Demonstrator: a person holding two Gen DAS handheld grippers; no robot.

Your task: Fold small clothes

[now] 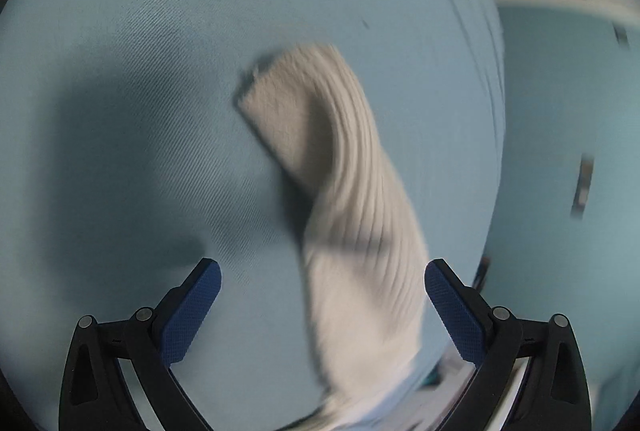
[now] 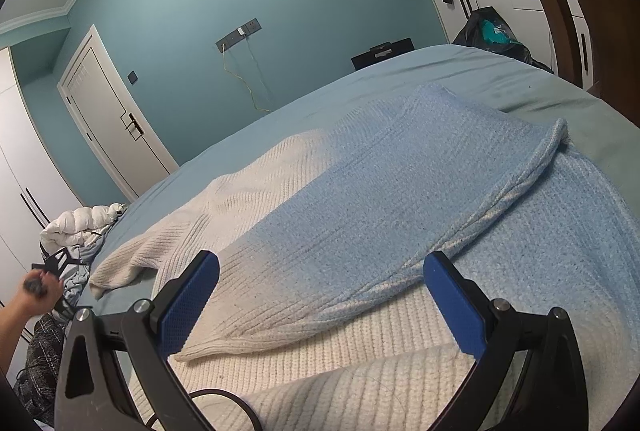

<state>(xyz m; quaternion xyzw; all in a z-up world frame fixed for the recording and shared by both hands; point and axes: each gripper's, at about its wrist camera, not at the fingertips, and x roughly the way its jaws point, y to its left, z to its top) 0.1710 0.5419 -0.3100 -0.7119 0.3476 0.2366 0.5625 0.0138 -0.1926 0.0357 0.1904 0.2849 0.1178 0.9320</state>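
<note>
Your left tongs (image 1: pixel 322 301) stood wide, both blue pads clear, and the one sleeve (image 1: pixel 340 191) of the knit sweater ran up between them without either pad pressing it. That sleeve's long axis went from the bottom of the left wrist view, just inside the right-hand pad (image 1: pixel 454 311), up and slightly leftward to its squared cuff, which pointed away from the tongs toward the far upper left and lay on the blue bedsheet (image 1: pixel 160 71). The view was blurred, so the rib lines showed only as streaks. Your right tongs (image 2: pixel 320 301) were also spread wide with nothing gripped; the sweater (image 2: pixel 380 199) lay flat on the bed directly beyond and beneath them. You had one sweater, cream at the end nearer the tongs and to their left, light blue farther off and to their right. Its body ran lengthwise from near-left to far-right across the right wrist view. One sleeve was folded across the body, its cuff ending just ahead of the left-hand pad (image 2: pixel 188 307), its length slanting up to the far right. Far left of the right tongs, your left hand (image 2: pixel 38 289) showed at the bed's edge, near one white puffy garment (image 2: pixel 78 225) heaped there.
</note>
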